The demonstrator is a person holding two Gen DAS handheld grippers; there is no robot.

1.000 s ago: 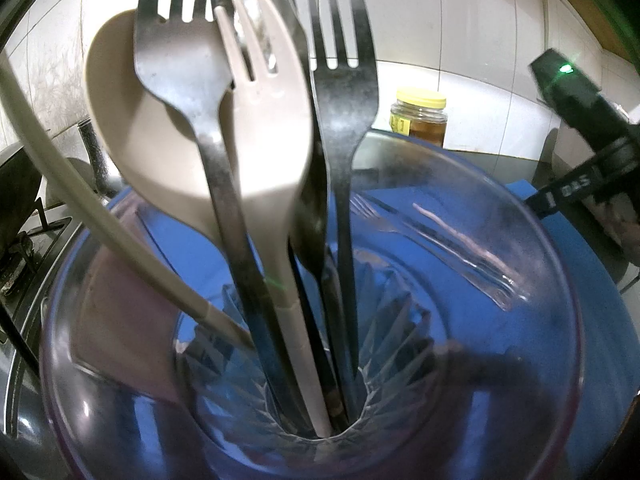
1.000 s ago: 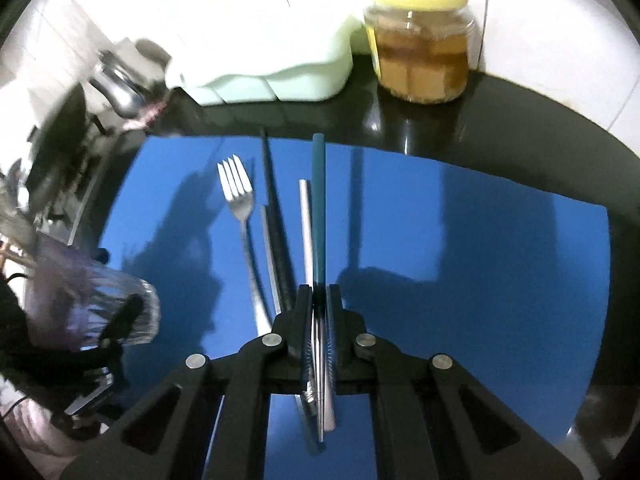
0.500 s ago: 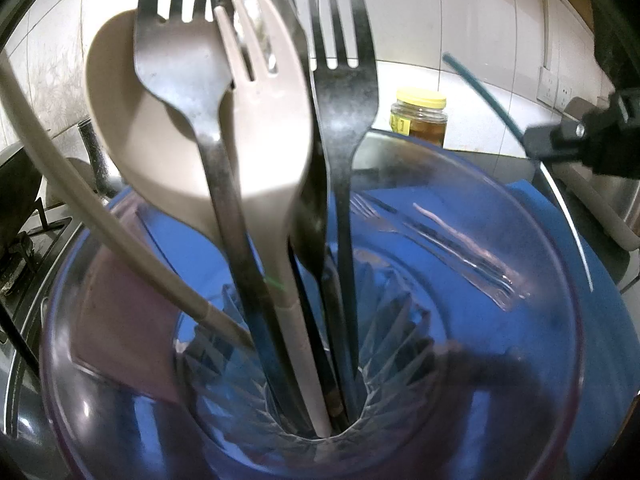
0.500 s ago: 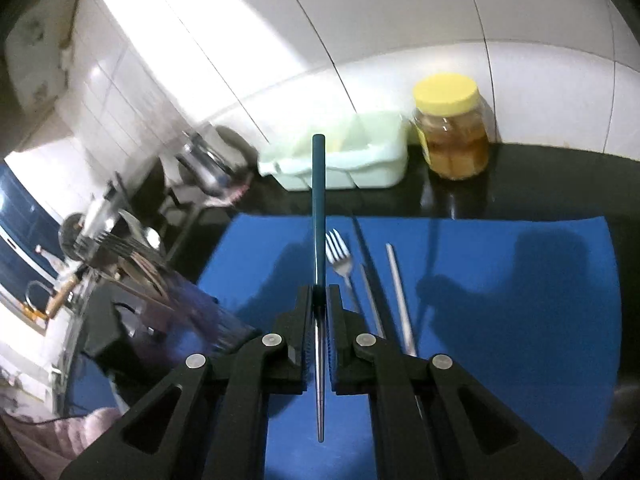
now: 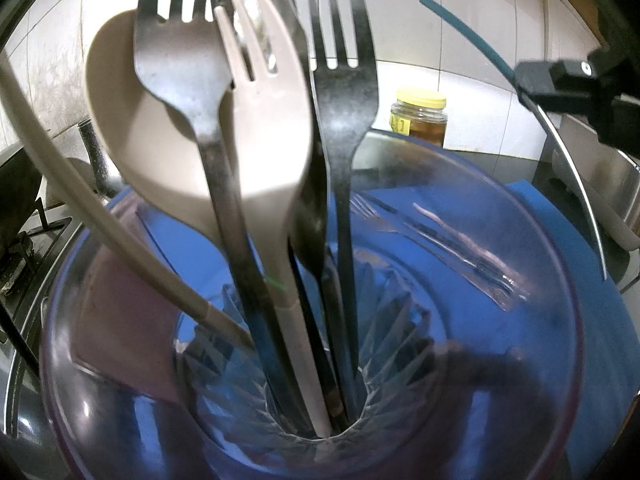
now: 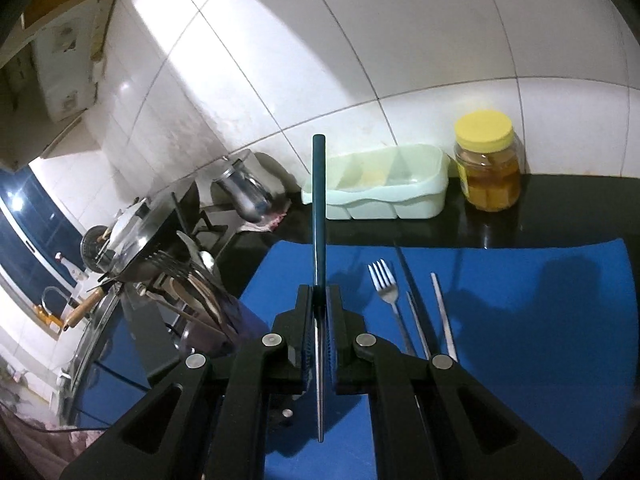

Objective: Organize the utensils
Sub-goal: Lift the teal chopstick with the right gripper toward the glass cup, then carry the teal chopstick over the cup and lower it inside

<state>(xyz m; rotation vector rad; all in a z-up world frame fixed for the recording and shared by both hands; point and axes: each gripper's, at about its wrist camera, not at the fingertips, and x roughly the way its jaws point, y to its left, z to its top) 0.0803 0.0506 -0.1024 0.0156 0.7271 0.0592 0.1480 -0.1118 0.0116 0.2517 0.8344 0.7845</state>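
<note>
Down-left of the right gripper (image 6: 319, 334), whose jaws clamp a teal-handled chopstick (image 6: 319, 216) lengthwise, stands the utensil glass (image 6: 228, 322); how the left gripper's jaws stand I cannot tell.

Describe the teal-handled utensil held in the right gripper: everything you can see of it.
The teal-handled utensil is a long, thin stick, matte teal over its upper length and bare shiny metal below. The right gripper is shut on it near the colour change, both pads against it. It is lifted clear of the blue mat, teal end toward the tiled wall, metal tip back toward the camera.
</note>
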